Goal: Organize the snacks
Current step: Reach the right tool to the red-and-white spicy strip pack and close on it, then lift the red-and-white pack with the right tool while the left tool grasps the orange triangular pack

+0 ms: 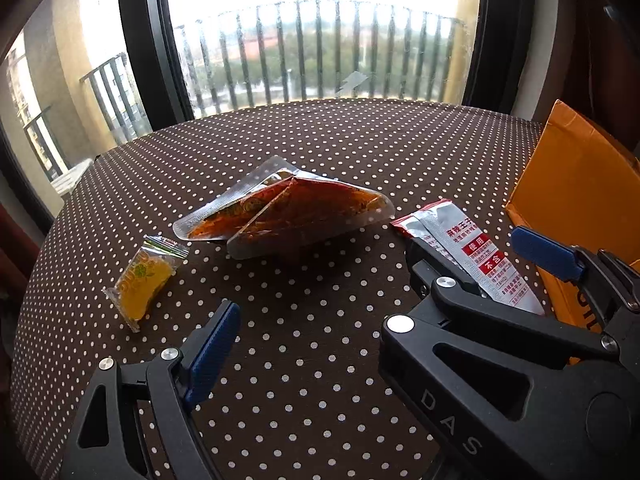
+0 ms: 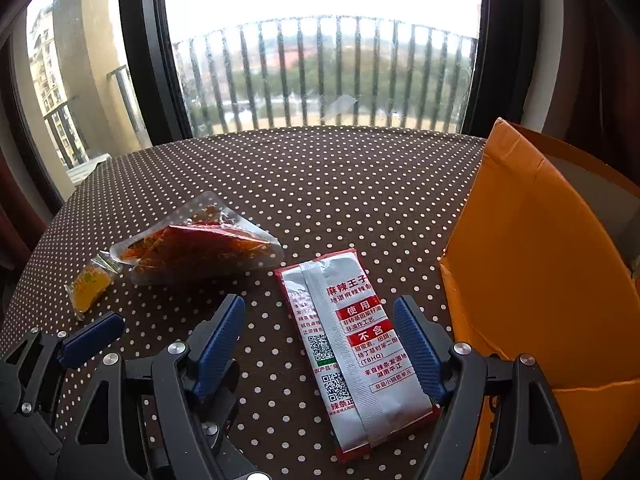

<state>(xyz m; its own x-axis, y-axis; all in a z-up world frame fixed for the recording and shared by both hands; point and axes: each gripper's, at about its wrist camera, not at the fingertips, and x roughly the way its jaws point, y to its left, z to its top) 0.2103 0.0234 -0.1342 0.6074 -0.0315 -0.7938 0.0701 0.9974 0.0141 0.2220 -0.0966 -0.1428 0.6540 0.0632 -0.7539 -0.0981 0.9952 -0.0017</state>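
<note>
The right gripper [image 2: 320, 344] hangs over the silver-and-red packet [image 2: 352, 352], fingers wide on either side and not pressing it. The left gripper [image 1: 320, 304], also wide and empty, hovers near the triangular pouches [image 1: 288, 216] and a small yellow candy [image 1: 144, 280] on the dotted bench [image 1: 320, 140]. The flat, slick packet could slide or buckle rather than lift toward the orange box [image 2: 540, 260] on the right. It reads "麻辣王子", "使用", "不含", "(TBHQ)".

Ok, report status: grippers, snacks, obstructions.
Left gripper open, empty. Right gripper open, straddling silver-red packet, not gripping. Orange box beside it. Nothing in the way.
</note>
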